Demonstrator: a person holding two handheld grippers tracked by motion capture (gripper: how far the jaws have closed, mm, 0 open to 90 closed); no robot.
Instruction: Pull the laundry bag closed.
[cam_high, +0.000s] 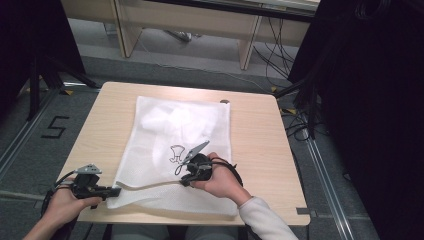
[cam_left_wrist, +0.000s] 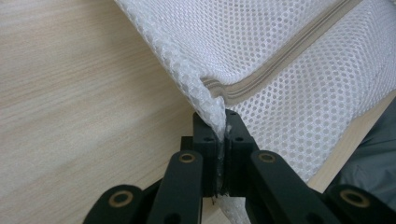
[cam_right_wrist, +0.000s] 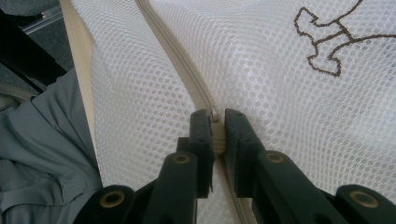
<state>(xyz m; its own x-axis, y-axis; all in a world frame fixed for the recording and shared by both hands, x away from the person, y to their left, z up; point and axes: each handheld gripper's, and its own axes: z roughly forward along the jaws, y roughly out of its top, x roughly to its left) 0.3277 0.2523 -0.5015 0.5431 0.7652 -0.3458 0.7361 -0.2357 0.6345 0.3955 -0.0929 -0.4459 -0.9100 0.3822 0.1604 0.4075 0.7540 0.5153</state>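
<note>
1. Worktop (cam_high: 95, 130): pale wood grain, square to you, carrying everything below.

2. Mesh laundry bag (cam_high: 170, 125): white, lying flat across the middle of the worktop, its near edge close to your side. A dark outline drawing (cam_right_wrist: 327, 46) is printed on the top face. A beige zipper (cam_right_wrist: 177, 60) runs along the near edge (in the high view it shows as a pale raised strip between your two hands).

3. Your right hand (cam_high: 225, 182): forearm in a light sleeve coming in from the bottom right, hand resting over the near part of the bag, knuckles toward the bag's centre, wrist bent so the tool points left and slightly away from you.

4. Your left hand (cam_high: 62, 205): at the near left corner of the worktop, wrapped round the tool body, pointing it level to the right at the bag's corner.

5. Right gripper (cam_right_wrist: 215, 122): fingers pressed together on the zipper, at what looks like its slider, with mesh spreading to both sides.

6. Left gripper (cam_left_wrist: 223, 135): fingers pinching the bag's near left corner, just where the zipper ends; the mesh is bunched into a ridge between them and lifted slightly off the wood.
</note>
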